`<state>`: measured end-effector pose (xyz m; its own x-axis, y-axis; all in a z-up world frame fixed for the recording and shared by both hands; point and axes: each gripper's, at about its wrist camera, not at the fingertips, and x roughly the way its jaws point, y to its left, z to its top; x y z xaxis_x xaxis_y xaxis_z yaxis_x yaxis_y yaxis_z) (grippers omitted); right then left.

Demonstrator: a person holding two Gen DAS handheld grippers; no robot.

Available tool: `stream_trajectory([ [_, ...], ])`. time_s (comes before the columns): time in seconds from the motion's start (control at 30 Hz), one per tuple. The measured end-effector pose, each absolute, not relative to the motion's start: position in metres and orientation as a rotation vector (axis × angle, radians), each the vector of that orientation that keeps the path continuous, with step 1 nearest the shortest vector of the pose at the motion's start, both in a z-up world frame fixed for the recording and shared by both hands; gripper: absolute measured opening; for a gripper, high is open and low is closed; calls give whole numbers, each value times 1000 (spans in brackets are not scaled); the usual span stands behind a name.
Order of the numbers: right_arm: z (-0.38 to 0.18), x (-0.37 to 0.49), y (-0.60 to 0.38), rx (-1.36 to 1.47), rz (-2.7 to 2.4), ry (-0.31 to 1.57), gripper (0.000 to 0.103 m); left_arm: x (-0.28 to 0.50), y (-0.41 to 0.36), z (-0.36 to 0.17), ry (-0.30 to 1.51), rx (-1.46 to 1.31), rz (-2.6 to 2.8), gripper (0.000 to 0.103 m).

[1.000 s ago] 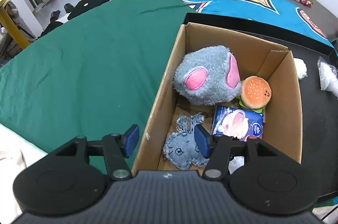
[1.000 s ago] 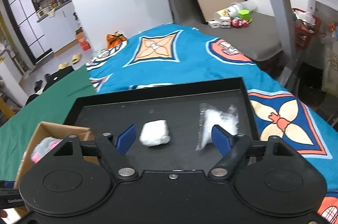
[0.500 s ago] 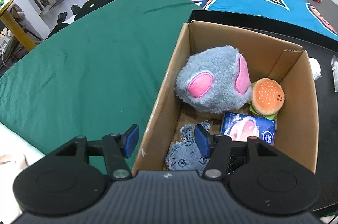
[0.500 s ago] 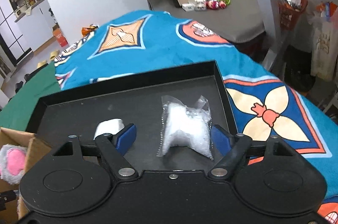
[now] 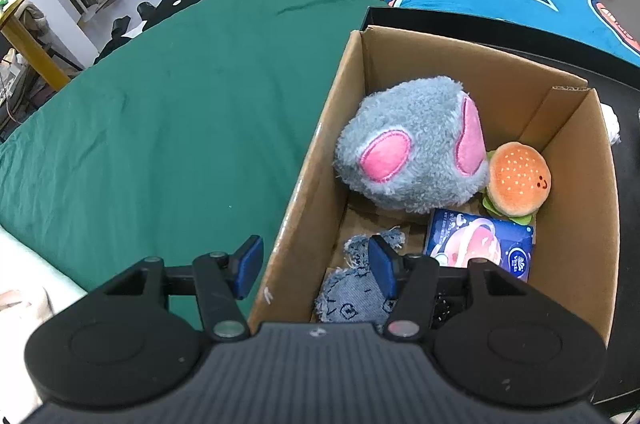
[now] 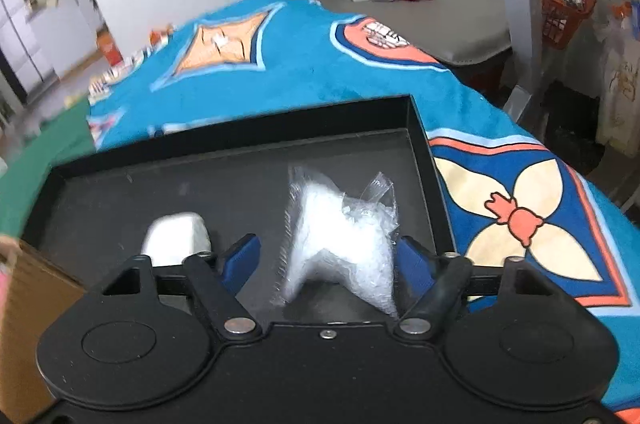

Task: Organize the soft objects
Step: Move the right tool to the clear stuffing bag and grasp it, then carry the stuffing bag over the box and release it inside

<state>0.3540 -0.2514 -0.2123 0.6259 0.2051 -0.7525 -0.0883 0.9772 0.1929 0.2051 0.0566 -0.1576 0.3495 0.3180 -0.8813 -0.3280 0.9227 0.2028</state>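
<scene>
My right gripper point(image 6: 328, 260) just narrowed around the white bag point(image 6: 340, 240), pads not yet pinching; boxing it comes next.

The room was bright and evenly lit. The right wrist picture looked blurry at its left edge. Both pictures bent round at the corners.

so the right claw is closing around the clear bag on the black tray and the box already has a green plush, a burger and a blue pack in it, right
Nearly. The plush in the box is grey with pink patches, not green, as the left wrist view shows. The rest holds: the burger and blue pack lie beside it, and the right claw has been closing around the clear bag on the black tray.
</scene>
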Motion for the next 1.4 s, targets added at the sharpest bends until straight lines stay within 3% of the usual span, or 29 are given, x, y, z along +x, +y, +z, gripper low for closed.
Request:
stream_trajectory([
  [0.17,-219,353,-248,77,173,916,39,202,56,-158,1142,-9,415,56],
  [0.27,-217,351,-248,56,173,912,34,199,57,-156,1137,-14,415,56],
  [1.4,-153,286,-240,138,278,799,30,168,63,-137,1120,-44,295,56],
])
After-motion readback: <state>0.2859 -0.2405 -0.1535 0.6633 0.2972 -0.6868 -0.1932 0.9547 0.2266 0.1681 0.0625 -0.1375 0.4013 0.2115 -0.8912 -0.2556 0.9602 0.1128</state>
